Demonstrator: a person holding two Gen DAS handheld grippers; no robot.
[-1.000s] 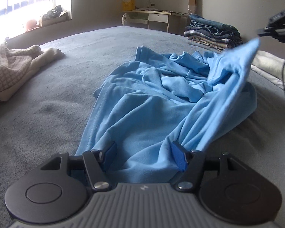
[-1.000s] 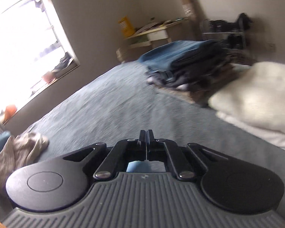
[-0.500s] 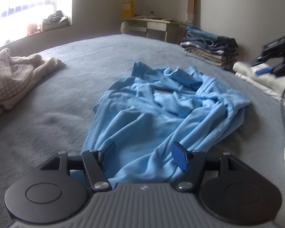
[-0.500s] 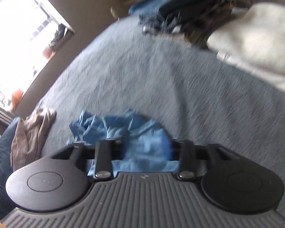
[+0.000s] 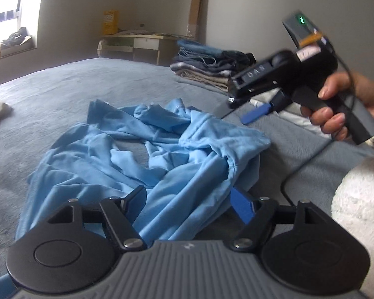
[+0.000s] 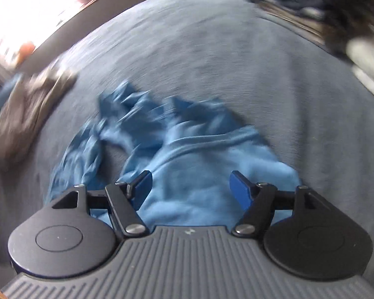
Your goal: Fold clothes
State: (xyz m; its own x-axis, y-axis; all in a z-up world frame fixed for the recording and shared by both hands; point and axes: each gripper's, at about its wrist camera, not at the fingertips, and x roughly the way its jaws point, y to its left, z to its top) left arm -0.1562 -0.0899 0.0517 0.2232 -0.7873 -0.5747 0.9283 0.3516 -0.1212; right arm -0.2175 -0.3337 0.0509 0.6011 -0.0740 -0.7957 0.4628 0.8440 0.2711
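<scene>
Bare bed (image 5: 62, 92) lies open from nine to twelve o'clock of the crumpled shirt (image 5: 142, 154). A clothes stack (image 5: 207, 67) blocks one o'clock; a white blanket (image 5: 361, 199) crowds three o'clock.

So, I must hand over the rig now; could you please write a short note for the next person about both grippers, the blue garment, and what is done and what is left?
Left gripper: jaws opening, low over the near edge of the light blue garment; cloth lies between them, not pinched.
Right gripper: jaws opening, nothing pinched, above the garment's right side; view blurred.
Garment: crumpled in a heap on the grey bed cover, not spread flat.
Done: a stack of folded clothes stands at the far side of the bed.
Left: spread the blue garment flat, then fold it. A beige garment also lies unfolded further left.
</scene>
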